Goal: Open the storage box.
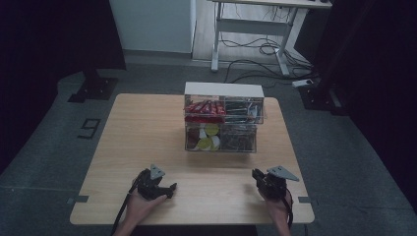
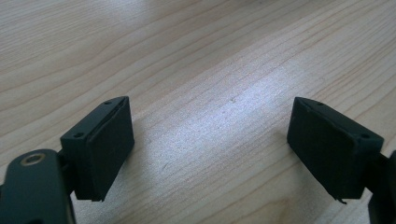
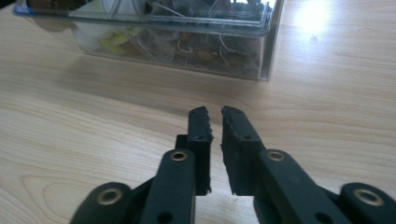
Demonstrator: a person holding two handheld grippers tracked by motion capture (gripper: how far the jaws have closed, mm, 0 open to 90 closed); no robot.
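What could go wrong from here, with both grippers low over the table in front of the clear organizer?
1. The right gripper has its fingers nearly together with nothing between them; reaching the clear organizer like that, it would likely push the box rather than grip anything.
2. The organizer's compartments look packed with red packets and yellow and white pieces, so picking one could drag out its neighbours.
3. The left gripper stands open close above the table; lowering it could scrape the wood.

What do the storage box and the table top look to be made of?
Storage box: probably clear, glossy plastic or acrylic; its contents show through the walls and the edges catch light. Table top: pale wood or wood-look laminate with a smooth, slightly shiny finish; grain lines run across it.
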